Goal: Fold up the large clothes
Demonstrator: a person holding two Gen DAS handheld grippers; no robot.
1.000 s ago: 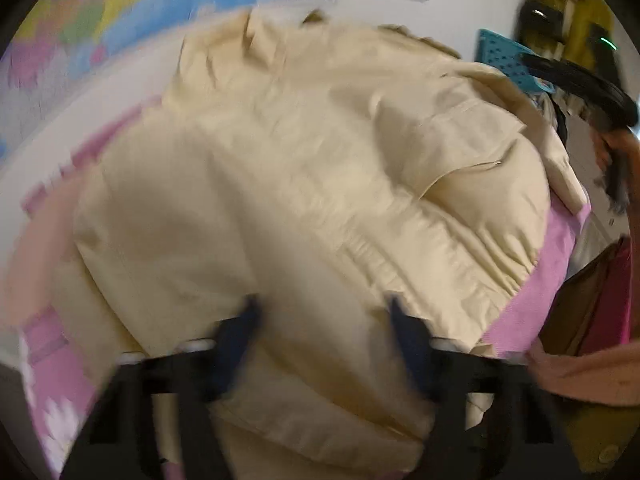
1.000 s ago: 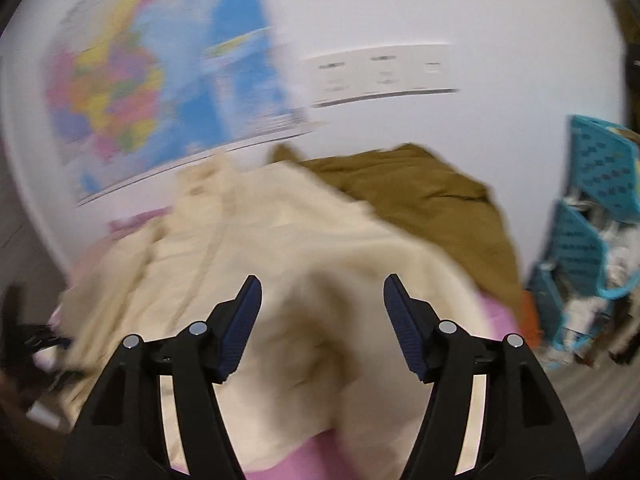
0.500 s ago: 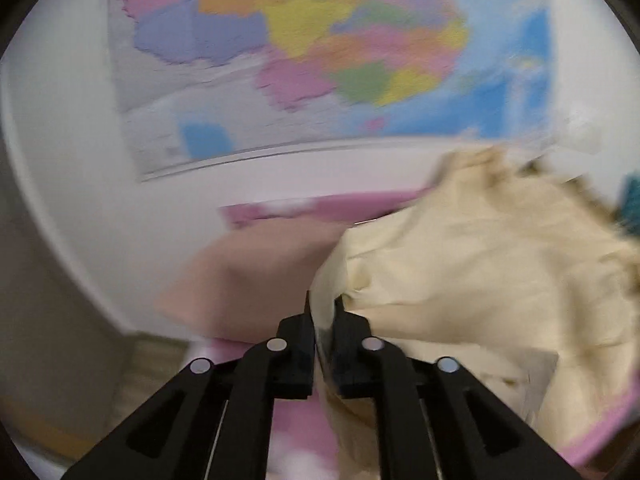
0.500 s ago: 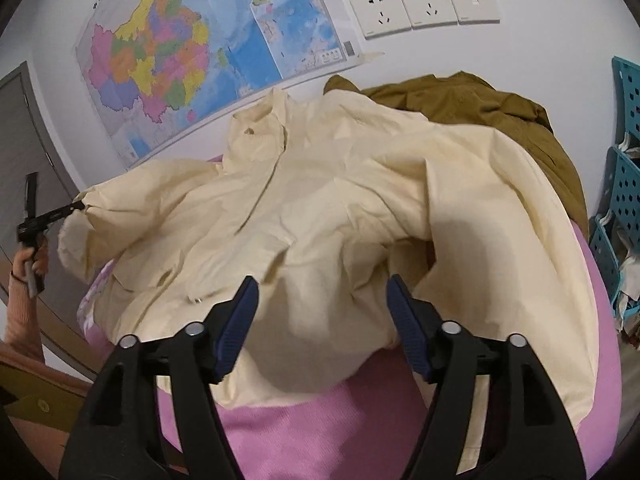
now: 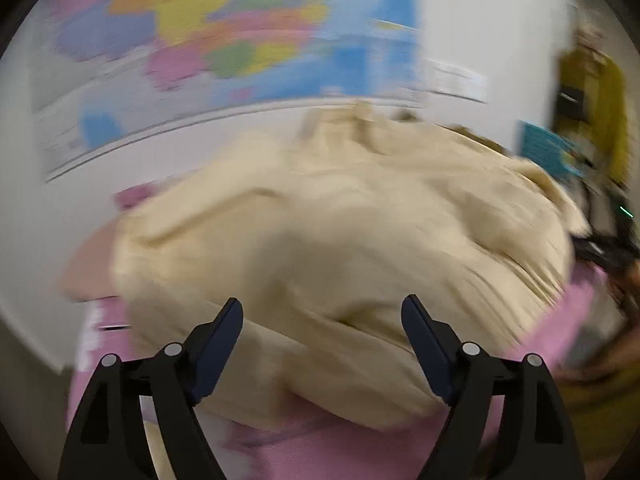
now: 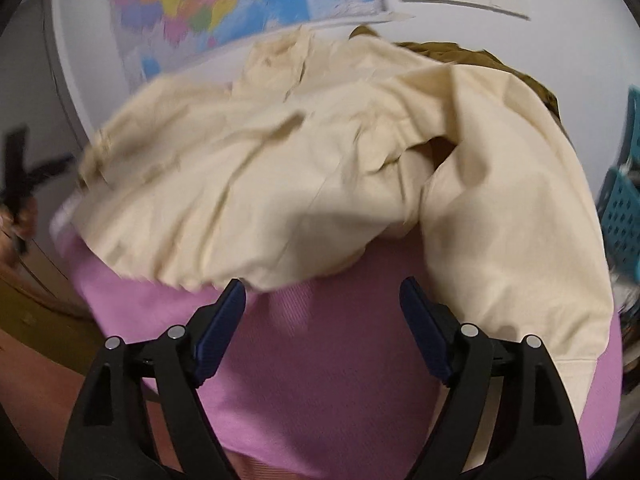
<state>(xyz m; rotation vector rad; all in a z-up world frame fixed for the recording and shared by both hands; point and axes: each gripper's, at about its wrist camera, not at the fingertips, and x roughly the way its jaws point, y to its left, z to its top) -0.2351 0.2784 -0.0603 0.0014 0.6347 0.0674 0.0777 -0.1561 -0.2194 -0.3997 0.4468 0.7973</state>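
Jaws on both grippers are opening, spread wide, nothing pinched. Left gripper (image 5: 322, 344): cream shirt (image 5: 340, 248) sits just ahead of the jaws, its near edge showing in the gap between them, no pad contact visible; view is motion-blurred. Right gripper (image 6: 322, 326): bare pink cover (image 6: 340, 380) between the jaws, shirt hem just beyond the left jaw tip, a sleeve hanging down just outside the right jaw. Brown garment (image 6: 460, 54) lies far ahead, behind the shirt. Wall map (image 6: 240, 4) beyond that.
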